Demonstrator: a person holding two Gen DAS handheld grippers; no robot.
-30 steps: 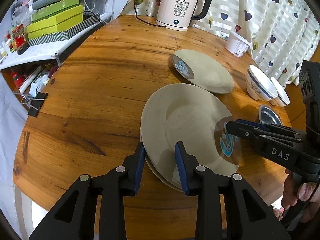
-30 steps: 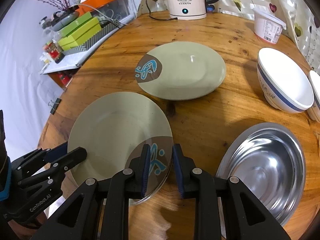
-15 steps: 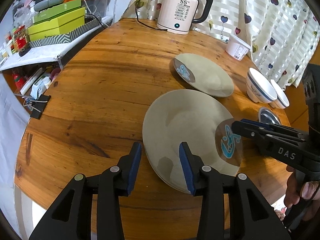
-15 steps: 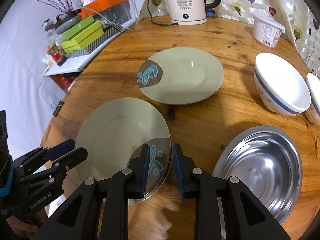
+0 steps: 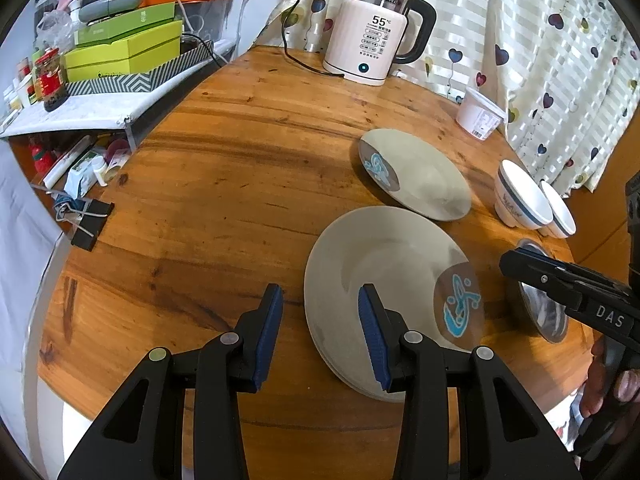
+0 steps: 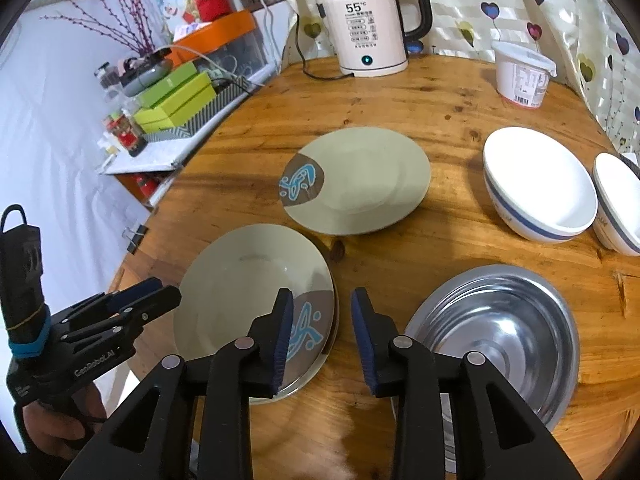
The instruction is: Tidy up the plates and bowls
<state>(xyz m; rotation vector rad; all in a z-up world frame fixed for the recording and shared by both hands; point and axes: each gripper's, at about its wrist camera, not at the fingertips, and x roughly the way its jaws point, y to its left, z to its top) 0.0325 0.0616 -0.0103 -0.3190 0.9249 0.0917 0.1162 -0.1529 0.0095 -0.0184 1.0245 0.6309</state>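
A stack of green plates (image 5: 384, 276) with a blue-and-brown motif lies flat on the round wooden table (image 5: 224, 184); it also shows in the right wrist view (image 6: 248, 288). My left gripper (image 5: 320, 328) is open and empty at the stack's left rim. My right gripper (image 6: 320, 332) is open and empty at its right rim. Another green plate (image 5: 420, 176) (image 6: 360, 184) lies farther back. Two white bowls with blue bands (image 6: 540, 184) (image 5: 520, 200) stand at the right. A steel bowl (image 6: 496, 328) sits near the right gripper.
A white kettle (image 5: 372, 44) with its cord stands at the table's back. A white tub (image 6: 522, 74) stands near the curtain. A shelf with green boxes (image 5: 124, 52) lies left of the table. A binder clip (image 5: 90, 220) sits at the left edge.
Both grippers have opened, let go of the top plate onto the stack, and drawn back and up from it. The plate now rests flat.
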